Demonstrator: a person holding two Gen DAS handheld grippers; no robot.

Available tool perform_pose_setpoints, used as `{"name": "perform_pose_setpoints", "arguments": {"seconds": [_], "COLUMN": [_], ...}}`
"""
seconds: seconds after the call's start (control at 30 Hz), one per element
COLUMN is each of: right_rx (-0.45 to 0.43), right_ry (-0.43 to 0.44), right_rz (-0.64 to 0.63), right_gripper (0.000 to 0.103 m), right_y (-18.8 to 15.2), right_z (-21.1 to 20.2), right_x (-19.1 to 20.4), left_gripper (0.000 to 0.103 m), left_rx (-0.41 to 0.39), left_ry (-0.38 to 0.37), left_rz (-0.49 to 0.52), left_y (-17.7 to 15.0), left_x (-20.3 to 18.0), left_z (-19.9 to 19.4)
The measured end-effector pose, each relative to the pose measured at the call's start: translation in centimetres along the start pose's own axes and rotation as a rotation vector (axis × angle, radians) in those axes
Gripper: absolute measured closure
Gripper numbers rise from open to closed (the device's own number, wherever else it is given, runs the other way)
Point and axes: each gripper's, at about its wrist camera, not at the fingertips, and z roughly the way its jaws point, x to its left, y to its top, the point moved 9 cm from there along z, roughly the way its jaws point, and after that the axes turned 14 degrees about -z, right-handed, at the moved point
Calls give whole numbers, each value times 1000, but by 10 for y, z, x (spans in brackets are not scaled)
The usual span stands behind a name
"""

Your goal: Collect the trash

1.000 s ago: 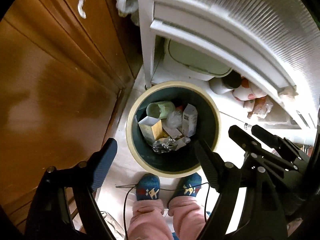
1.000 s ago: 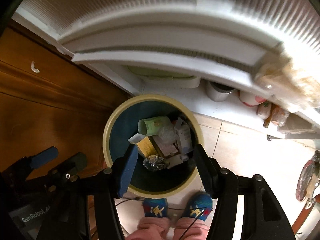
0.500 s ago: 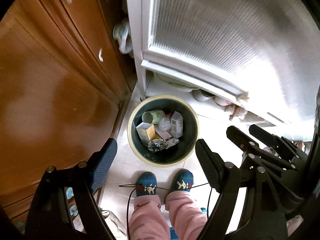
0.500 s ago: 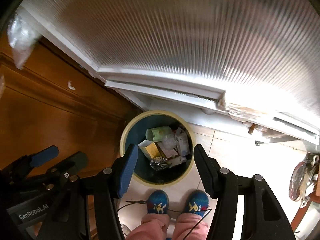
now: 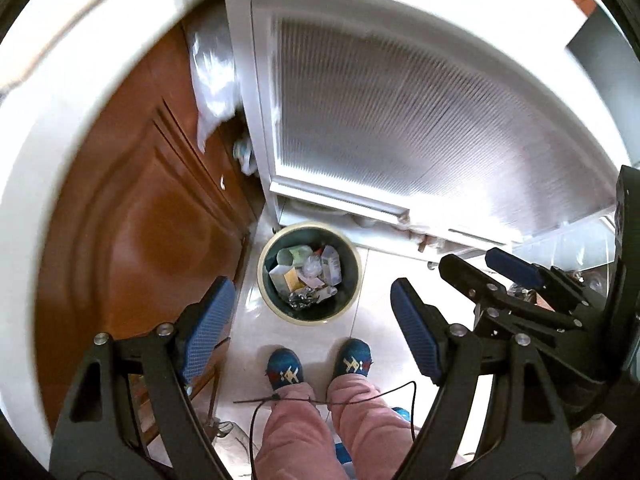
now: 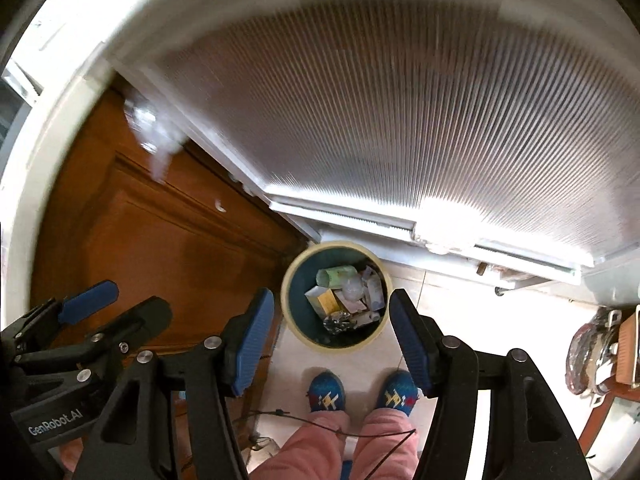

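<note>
**Blue-padded grippers hang empty above a bin already holding trash**

Blue ribbed pads frame both views: the left gripper (image 5: 310,326) and the right gripper (image 6: 332,336) each stand spread wide with nothing between the fingers. Just below them are the person's feet in blue patterned slippers (image 5: 318,366), toes pointing at the bin.

The round bin (image 5: 267,280), cream-rimmed with a dark green wall, sits on the pale tile floor (image 5: 380,280) straight ahead of and well beneath both tools, roughly centred between each pair of fingers; neither gripper looks clearly nearer. Inside the bin lie a pale green cup on its side (image 5: 294,255), small cartons (image 5: 331,267), a yellow-and-white box (image 5: 285,278) and crumpled foil (image 5: 300,300).

Left of the bin stands a brown wooden cabinet (image 5: 132,240); beyond the bin rises a white ribbed door (image 5: 400,120). No loose trash shows near the bin, so my guess is the next piece lies elsewhere
</note>
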Motion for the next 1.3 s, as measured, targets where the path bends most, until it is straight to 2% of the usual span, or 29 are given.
{"name": "perform_pose_setpoints", "arguments": {"seconds": [0.4, 0.77, 0.93, 1.1, 1.3], "right_rx": [-132, -270, -343, -403, -439], "right_ry": [-15, -47, -60, -94, -123], "right_rz": [-43, -48, -63, -89, -108], "right_gripper": [40, 40, 39, 38, 37], "right_y": [29, 63, 75, 78, 78], "right_z": [-166, -294, -345, -379, -394], "right_x": [17, 20, 28, 38, 50], "left_gripper": [25, 25, 25, 25, 25], "left_rx": [-160, -287, -336, -393, -420], "left_ry": [-17, -32, -27, -2, 5], "left_rz": [23, -10, -28, -7, 1], "left_y": [25, 46, 53, 54, 57], "left_x": [-36, -51, -53, -56, -55], "left_z": [-145, -241, -266, -283, -291]}}
